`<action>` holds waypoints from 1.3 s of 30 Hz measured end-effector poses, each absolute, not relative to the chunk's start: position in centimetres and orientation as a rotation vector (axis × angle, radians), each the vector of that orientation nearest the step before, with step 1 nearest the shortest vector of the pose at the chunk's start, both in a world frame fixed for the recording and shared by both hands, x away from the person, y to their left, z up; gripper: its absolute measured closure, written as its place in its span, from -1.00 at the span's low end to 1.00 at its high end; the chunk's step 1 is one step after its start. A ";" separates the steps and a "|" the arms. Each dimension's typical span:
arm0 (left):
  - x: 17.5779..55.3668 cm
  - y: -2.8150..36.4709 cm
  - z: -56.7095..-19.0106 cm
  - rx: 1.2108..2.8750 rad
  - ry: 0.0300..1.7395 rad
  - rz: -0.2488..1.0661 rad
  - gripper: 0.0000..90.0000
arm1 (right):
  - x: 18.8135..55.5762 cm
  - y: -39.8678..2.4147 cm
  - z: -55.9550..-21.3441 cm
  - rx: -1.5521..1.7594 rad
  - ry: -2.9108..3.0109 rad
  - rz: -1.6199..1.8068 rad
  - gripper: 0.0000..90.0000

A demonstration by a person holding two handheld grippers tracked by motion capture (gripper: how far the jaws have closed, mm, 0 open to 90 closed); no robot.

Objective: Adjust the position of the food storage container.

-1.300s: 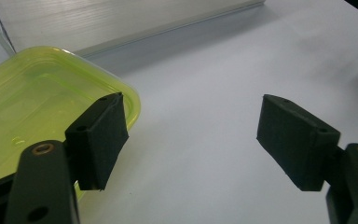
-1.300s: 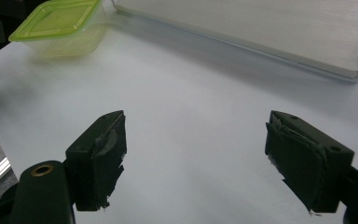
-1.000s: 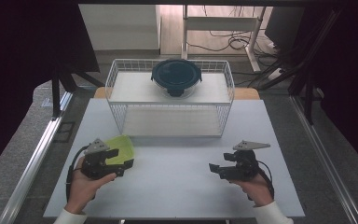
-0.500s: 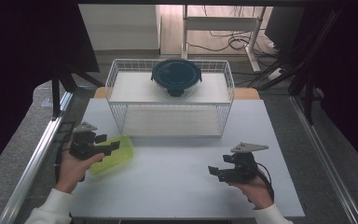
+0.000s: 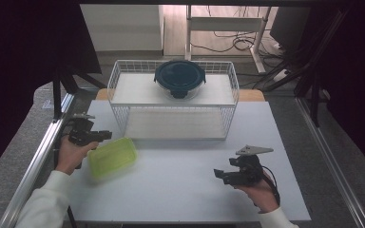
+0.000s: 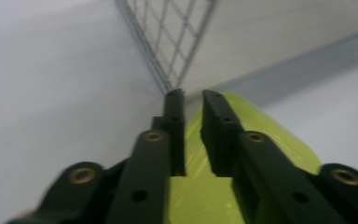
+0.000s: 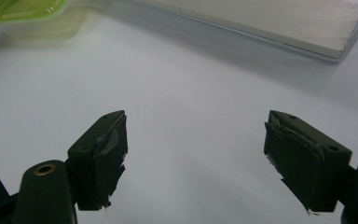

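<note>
- The left gripper (image 5: 105, 135) sits at the table's left edge, jaws nearly closed over the green container (image 5: 112, 156); the blurred left gripper view leaves an actual grasp uncertain.
- The right gripper (image 7: 193, 161), jaws spread wide, hovers over bare white table (image 5: 190, 190).
- A dark lidded bowl (image 5: 179, 78) sits atop the wire rack (image 5: 173, 107).

We're in a lab or test room here, no home kitchen. A plain white desk (image 5: 180, 185) sits on a metal frame (image 5: 35, 156) over grey carpet floor (image 5: 347, 142), with black curtains (image 5: 24, 52) closing both sides. Behind it, loose cables (image 5: 228, 45) sprawl across a wooden floor by a white stand (image 5: 223, 23). A person works with a sensor-topped handheld gripper (image 5: 240, 172).
</note>
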State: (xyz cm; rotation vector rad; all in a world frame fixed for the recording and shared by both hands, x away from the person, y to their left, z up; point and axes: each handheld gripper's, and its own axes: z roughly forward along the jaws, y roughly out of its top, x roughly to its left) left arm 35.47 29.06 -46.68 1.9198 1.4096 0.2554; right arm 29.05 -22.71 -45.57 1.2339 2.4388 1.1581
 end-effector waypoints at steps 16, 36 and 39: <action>37.7 29.9 -48.6 2.096 1.455 0.309 1.00 | 29.3 -22.8 -46.1 1.250 2.439 1.134 -0.53; 37.8 28.3 -49.3 2.253 1.283 0.168 1.00 | 29.5 -22.9 -46.6 1.274 2.441 1.116 -0.53; 37.4 27.5 -49.2 2.274 1.243 0.146 1.00 | 29.5 -22.9 -46.6 1.272 2.440 1.116 -0.53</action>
